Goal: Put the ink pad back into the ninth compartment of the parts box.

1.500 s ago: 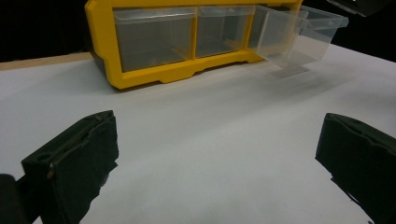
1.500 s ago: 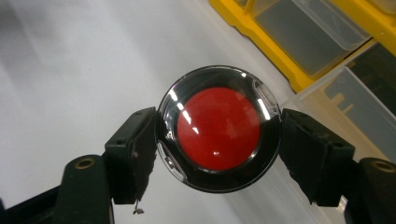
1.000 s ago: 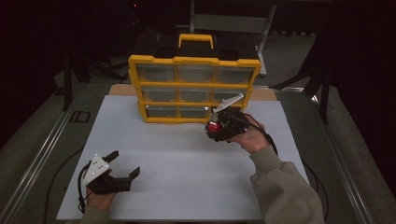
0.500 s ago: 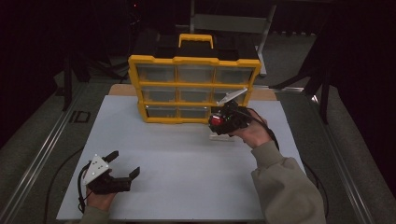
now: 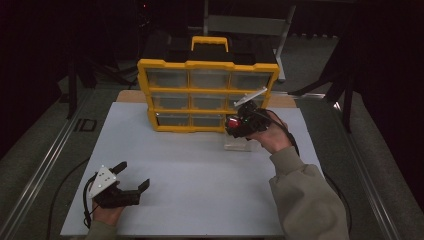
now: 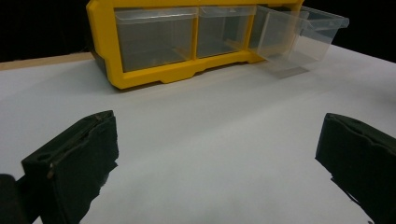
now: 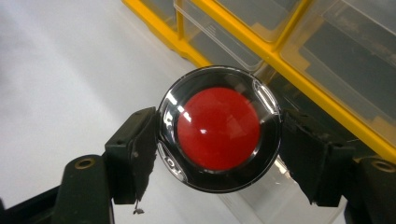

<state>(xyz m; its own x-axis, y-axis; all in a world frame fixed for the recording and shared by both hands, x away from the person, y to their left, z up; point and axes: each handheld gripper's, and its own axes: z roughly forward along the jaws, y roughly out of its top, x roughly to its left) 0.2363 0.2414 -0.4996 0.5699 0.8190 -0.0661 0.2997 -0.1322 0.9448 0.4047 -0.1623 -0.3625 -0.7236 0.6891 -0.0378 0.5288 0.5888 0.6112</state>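
One round red-centred disc (image 7: 219, 129) sits clamped in the right gripper (image 5: 239, 124) at centre frame, poised over the pulled-out clear drawer (image 6: 299, 35) for dropping in, while the left gripper (image 5: 131, 179) rests spread wide, lower left.

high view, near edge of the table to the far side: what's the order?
Left claw → right claw shut on the round red-and-black thing, above the pulled-out clear drawer → yellow drawer cabinet → its yellow handle.

No readable text, label, brand, number or sign showing anywhere: nothing legible appearing on yellow organizer (image 5: 207, 95), its clear drawers, red-centred round object (image 7: 219, 128), or white tabletop (image 5: 200, 175).
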